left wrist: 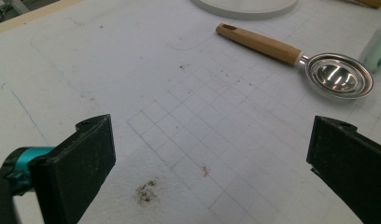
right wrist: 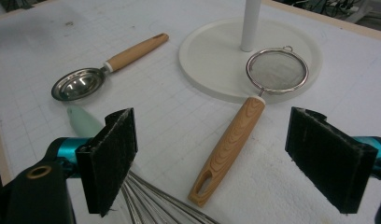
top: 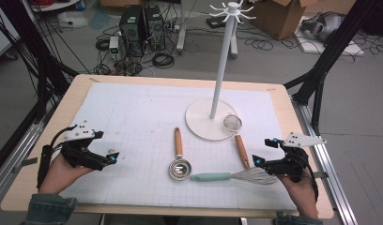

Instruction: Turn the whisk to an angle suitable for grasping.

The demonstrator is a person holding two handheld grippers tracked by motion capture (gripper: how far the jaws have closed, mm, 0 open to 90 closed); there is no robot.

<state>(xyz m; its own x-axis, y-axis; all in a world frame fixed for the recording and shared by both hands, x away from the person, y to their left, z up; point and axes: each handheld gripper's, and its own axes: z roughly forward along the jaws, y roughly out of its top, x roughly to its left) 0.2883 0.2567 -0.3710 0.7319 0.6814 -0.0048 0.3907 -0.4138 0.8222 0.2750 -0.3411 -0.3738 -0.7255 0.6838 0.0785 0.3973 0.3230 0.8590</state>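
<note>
Whisk [top: 236, 176] with mint handle lies flat near the table's near edge, handle pointing left, wires to the right, just beside the right gripper [top: 258, 161]; its wires also show at the bottom of the right gripper view, under the left jaw. Strainer [top: 237, 136] with wooden handle lies just far of the whisk, mesh head resting on the rim of the white stand base [top: 199, 123], handle slanting toward the right gripper. In the right gripper view the strainer handle [right wrist: 228, 144] sits between the jaws, which stand apart, nothing clamped. Metal scoop [top: 179, 161] with wooden handle lies left of the strainer, bowl near, handle far, bowl close to the whisk handle tip. Left gripper [top: 113, 157] hovers well left over the white mat [top: 133, 117], jaws wide apart, holding nothing.
</note>
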